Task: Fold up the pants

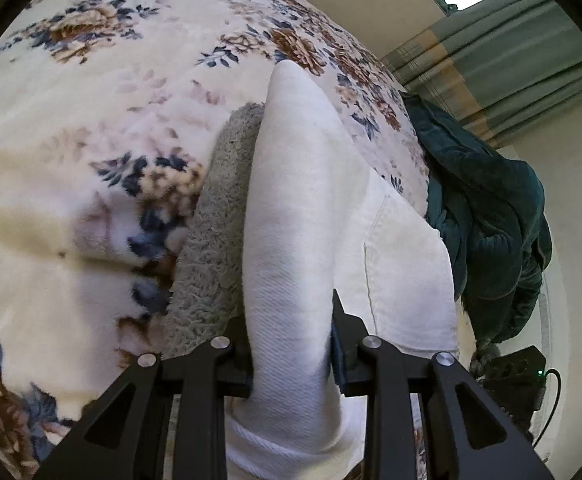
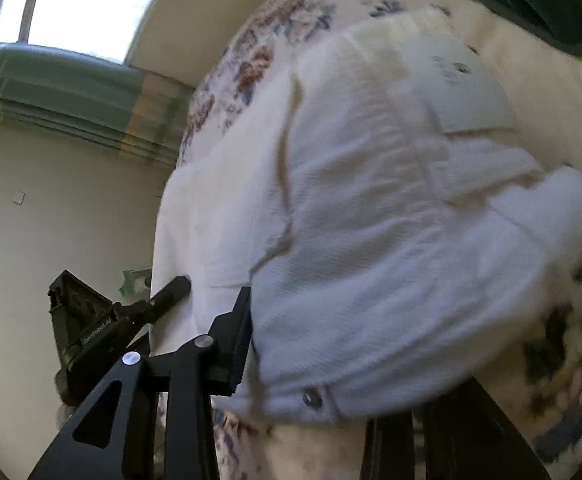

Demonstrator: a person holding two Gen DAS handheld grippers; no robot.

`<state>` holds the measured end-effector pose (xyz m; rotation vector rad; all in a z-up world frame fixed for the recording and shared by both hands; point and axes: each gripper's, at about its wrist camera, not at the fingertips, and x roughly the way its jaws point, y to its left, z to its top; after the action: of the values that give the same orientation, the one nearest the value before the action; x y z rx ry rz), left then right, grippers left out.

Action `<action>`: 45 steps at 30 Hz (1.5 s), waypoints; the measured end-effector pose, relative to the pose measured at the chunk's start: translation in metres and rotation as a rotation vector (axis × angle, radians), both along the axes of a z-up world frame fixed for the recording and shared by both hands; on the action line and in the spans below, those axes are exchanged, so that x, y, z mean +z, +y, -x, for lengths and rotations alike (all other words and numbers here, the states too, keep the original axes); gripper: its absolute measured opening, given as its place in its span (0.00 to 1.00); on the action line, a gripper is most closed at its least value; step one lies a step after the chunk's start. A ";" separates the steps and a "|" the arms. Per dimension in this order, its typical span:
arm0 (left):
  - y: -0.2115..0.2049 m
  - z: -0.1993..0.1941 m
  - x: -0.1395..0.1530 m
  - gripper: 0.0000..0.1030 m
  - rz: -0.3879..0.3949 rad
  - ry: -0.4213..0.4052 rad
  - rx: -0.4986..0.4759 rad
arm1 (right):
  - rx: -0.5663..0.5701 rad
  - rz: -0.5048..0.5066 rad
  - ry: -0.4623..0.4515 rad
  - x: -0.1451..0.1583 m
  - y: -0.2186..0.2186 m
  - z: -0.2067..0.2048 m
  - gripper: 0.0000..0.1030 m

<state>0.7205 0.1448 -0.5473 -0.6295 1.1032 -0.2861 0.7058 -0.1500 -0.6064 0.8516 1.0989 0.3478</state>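
Observation:
White denim pants [image 1: 291,208] lie on a floral blanket [image 1: 91,120]. In the left wrist view my left gripper [image 1: 291,344] is shut on a raised fold of the white fabric, which stands up in a ridge running away from the camera; a back pocket [image 1: 403,264] lies flat to the right. In the right wrist view my right gripper [image 2: 311,344] is shut on the waistband end of the pants [image 2: 371,220], near a metal button [image 2: 312,398]. Its right finger is hidden under the cloth. The left gripper shows in the right wrist view [image 2: 147,312] at the pants' left edge.
A grey fleecy cloth [image 1: 215,240] lies under the pants' left side. A dark green quilted garment [image 1: 487,208] sits at the bed's far right edge. Green curtains [image 1: 503,64], a window [image 2: 83,4] and a cream wall [image 2: 51,220] lie beyond the bed. A black box with a cable [image 1: 519,376] stands by the wall.

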 end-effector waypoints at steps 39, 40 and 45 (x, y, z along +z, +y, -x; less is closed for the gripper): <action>-0.061 0.079 0.121 0.90 -0.609 -0.006 0.043 | 0.046 0.907 -0.029 0.160 0.006 0.036 1.00; -0.063 0.082 0.127 0.90 -0.609 -0.013 0.039 | 0.046 0.911 -0.035 0.168 0.007 0.040 1.00; -0.076 0.107 0.162 0.90 -0.636 -0.036 0.030 | 0.042 0.894 -0.058 0.205 0.003 0.070 1.00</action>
<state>0.6135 0.0687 -0.3858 -0.0726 1.0729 0.0856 0.6363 -0.1472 -0.4013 0.0232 1.0698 -0.0999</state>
